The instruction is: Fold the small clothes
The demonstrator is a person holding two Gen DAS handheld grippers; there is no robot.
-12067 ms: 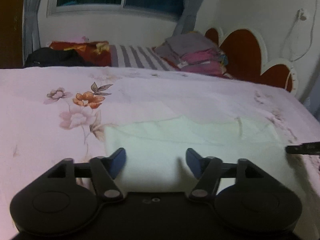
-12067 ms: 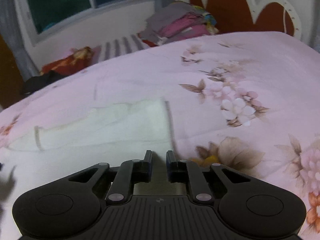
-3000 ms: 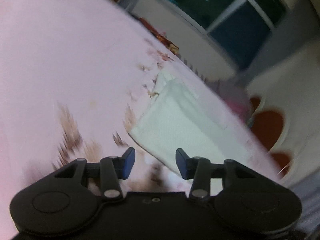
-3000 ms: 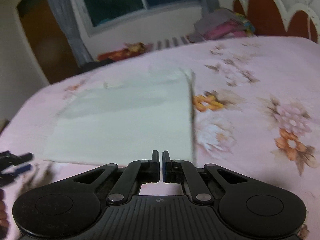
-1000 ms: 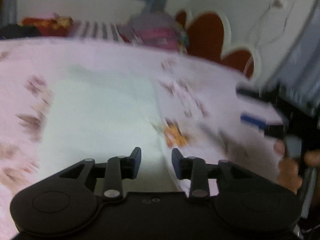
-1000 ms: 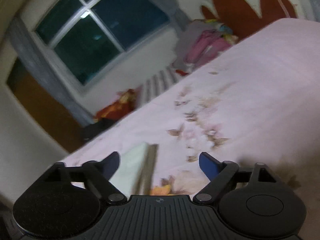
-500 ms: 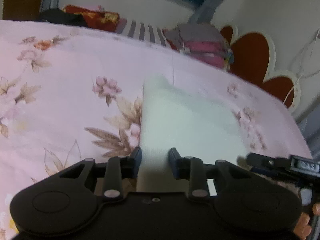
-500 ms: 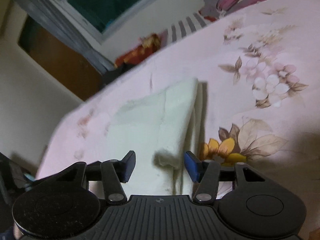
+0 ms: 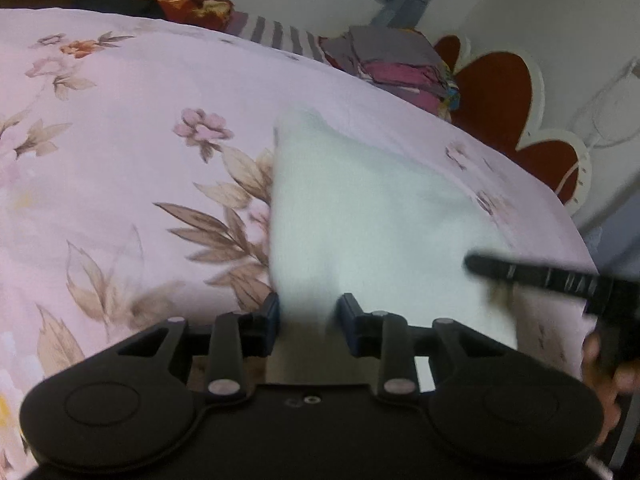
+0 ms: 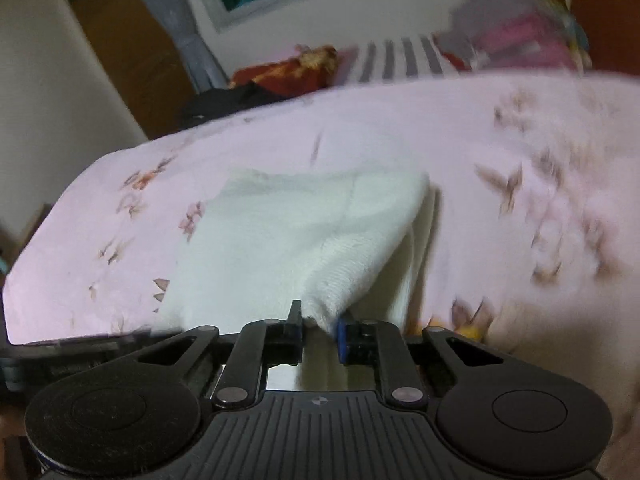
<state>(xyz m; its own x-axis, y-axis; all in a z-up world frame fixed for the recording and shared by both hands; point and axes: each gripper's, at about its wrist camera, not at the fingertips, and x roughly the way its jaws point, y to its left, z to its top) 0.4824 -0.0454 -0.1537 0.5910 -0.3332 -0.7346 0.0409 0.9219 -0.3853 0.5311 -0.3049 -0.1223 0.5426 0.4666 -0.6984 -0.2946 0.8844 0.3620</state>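
The right tongs (image 10: 319,322) are clamped on a corner of the white cloth (image 10: 288,236), lifting it off the bed (image 10: 460,140). The left tongs (image 9: 309,316) straddle the cloth's near edge, blades apart.

This is a bedroom in a home. A bed spread with a pink floral-print sheet (image 9: 120,128) fills the near and middle ground. At its far right stands a scalloped cream headboard with dark red panels (image 9: 500,92). A stack of folded grey and pink clothes (image 9: 396,64) sits at the far end, beneath a dark window with grey curtains (image 10: 188,32).
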